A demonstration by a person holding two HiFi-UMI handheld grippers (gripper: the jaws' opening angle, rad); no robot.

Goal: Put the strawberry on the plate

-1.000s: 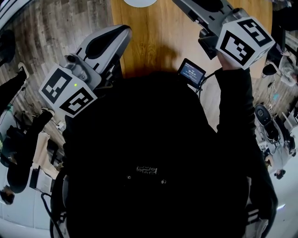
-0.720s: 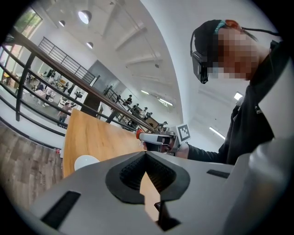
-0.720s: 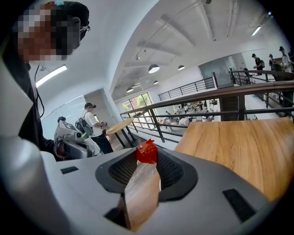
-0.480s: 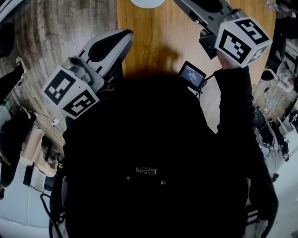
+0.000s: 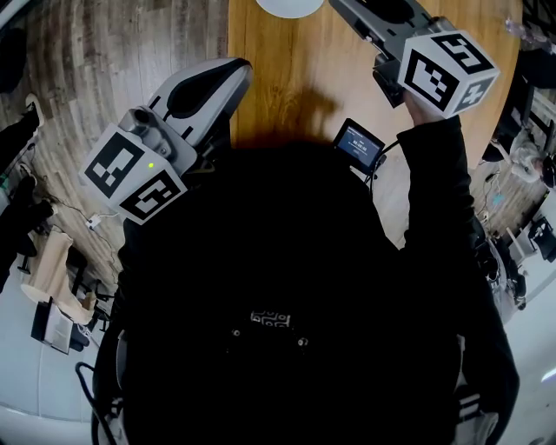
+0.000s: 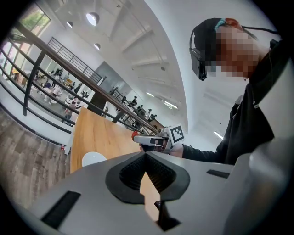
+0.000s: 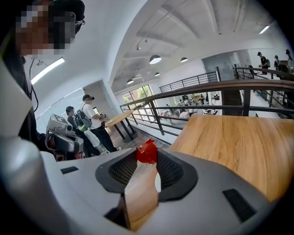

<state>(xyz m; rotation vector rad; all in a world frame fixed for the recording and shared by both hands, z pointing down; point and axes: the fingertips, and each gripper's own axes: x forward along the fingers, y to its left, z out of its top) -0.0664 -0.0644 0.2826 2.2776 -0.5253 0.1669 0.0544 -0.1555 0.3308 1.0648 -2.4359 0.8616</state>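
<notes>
The red strawberry (image 7: 147,151) sits pinched between the tips of my right gripper (image 7: 147,158), which is shut on it above the wooden table (image 7: 229,147). From the left gripper view the same strawberry (image 6: 135,136) shows as a red spot at the right gripper's tip. The white plate (image 6: 94,159) lies on the table below; in the head view only the plate's (image 5: 287,5) edge shows at the top. My left gripper (image 6: 146,153) is shut with nothing in it and hangs off the table's left edge, left gripper (image 5: 208,78). The right gripper's jaws run out of the head view.
A small device with a lit screen (image 5: 358,143) sits at the table's near edge. Wood-plank floor (image 5: 104,61) lies left of the table. A railing (image 7: 206,92) runs behind the table, with people (image 7: 89,124) and another table beyond it.
The head view has drifted, so the table and plate sit a little further right in the frame. Both grippers keep about the same places.
</notes>
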